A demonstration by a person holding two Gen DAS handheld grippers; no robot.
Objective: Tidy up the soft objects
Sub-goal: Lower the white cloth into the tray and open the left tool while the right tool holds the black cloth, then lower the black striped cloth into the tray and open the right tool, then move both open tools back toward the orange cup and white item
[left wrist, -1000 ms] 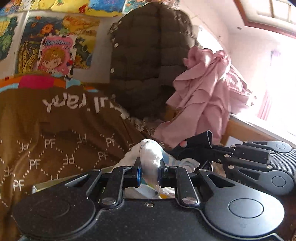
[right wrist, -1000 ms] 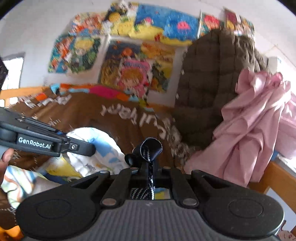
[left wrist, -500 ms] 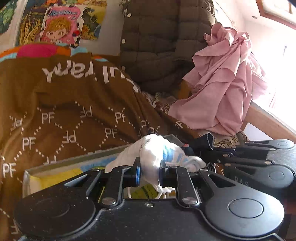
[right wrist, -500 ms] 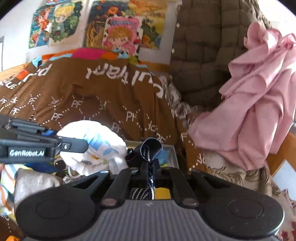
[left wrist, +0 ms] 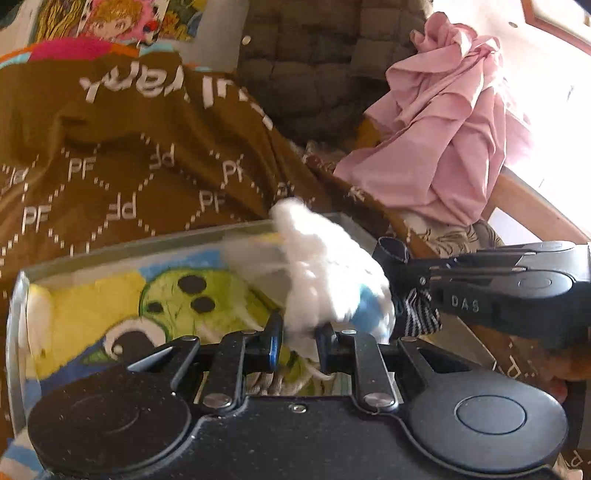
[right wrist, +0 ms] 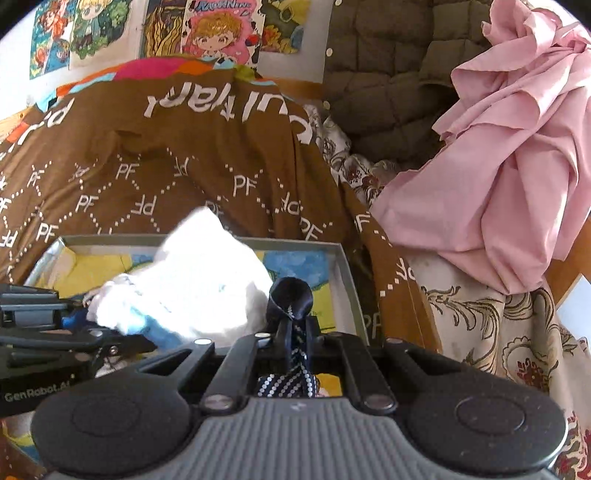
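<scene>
Left hand-held gripper (left wrist: 298, 345) is clamped tight on a fluffy white-and-blue sock (left wrist: 325, 280), long axis pointing up toward 12 o'clock. Right hand-held gripper (right wrist: 293, 341) is pinched closed on a dark navy dotted sock (right wrist: 290, 299), also standing upright. Both hang over a shallow grey tray (right wrist: 349, 280) with a cartoon liner, on a brown "PF" blanket (right wrist: 177, 155) on the bed. Crumpled pink cloth (right wrist: 517, 155) at 2 o'clock, posters (right wrist: 218, 29) on the wall.

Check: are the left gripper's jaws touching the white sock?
Touching. The left wrist view shows the left gripper with both jaws pressed against the white sock, pinching its lower end.
</scene>
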